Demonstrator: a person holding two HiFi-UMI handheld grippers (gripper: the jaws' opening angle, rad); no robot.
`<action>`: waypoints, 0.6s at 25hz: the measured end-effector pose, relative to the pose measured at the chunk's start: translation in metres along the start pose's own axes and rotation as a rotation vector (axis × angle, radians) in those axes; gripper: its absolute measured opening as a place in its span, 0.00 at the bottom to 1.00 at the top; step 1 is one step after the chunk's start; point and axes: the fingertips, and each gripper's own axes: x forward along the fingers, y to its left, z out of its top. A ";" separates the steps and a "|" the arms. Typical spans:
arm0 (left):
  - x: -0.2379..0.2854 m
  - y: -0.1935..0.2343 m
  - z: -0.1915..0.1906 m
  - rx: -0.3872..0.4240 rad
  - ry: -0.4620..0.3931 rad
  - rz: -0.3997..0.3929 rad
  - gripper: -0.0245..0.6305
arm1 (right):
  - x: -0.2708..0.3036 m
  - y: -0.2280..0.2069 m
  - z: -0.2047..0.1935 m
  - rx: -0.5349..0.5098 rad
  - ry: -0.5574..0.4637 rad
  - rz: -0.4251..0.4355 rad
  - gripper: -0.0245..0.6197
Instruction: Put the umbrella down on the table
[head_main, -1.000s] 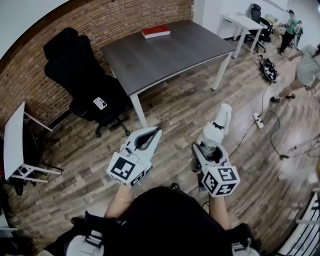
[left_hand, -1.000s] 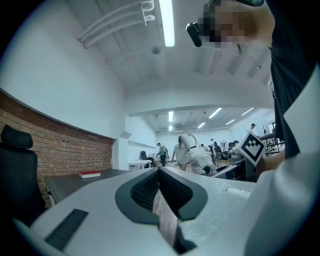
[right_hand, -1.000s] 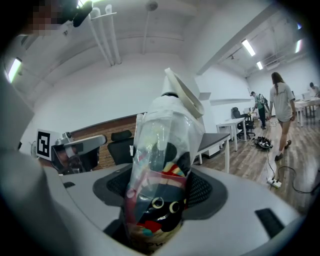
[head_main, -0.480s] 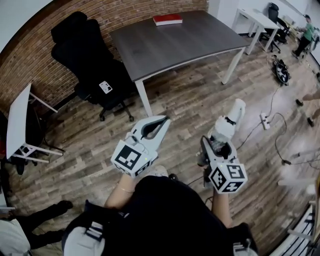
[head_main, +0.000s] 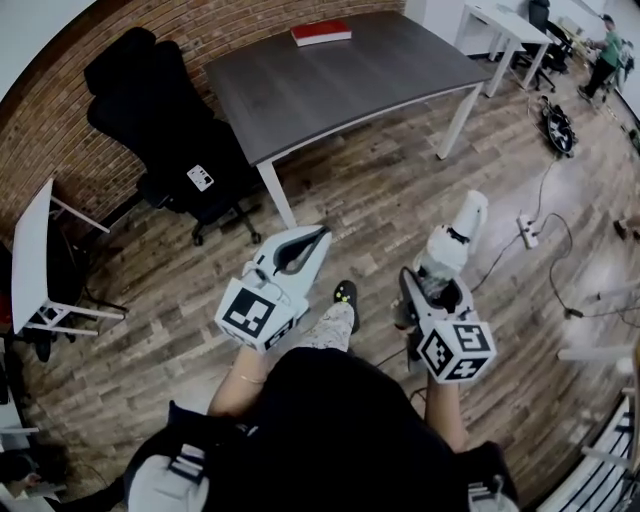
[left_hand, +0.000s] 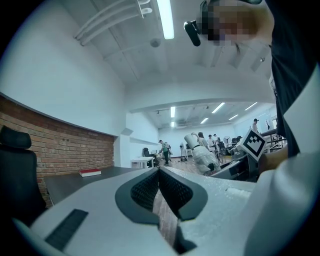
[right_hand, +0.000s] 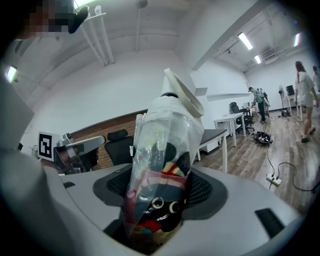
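The folded umbrella (head_main: 452, 240), wrapped in clear plastic with a white handle end, sticks forward out of my right gripper (head_main: 428, 283), which is shut on its patterned lower part. In the right gripper view the umbrella (right_hand: 165, 145) fills the middle, clamped between the pads of the right gripper (right_hand: 159, 200). My left gripper (head_main: 318, 236) is shut with nothing in it; its tips meet in the left gripper view (left_hand: 159, 171). The dark grey table (head_main: 340, 85) stands ahead, well beyond both grippers, which hang over the wooden floor.
A red book (head_main: 321, 32) lies at the table's far edge. A black office chair (head_main: 165, 125) stands left of the table, and a white side table (head_main: 30, 262) at far left. A power strip and cables (head_main: 527, 230) lie on the floor at right. My shoe (head_main: 345, 295) shows between the grippers. People stand far right.
Both grippers have been carried a little forward toward the table, still shut as before. A shoe has stepped into view between them.
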 end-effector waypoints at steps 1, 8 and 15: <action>0.004 0.003 -0.001 -0.004 -0.001 -0.001 0.03 | 0.003 -0.003 0.001 0.001 -0.002 -0.003 0.49; 0.050 0.025 -0.006 -0.028 -0.020 -0.026 0.03 | 0.030 -0.024 0.019 -0.017 0.001 -0.027 0.49; 0.092 0.059 -0.016 -0.024 -0.007 -0.034 0.03 | 0.072 -0.051 0.036 -0.018 0.007 -0.041 0.49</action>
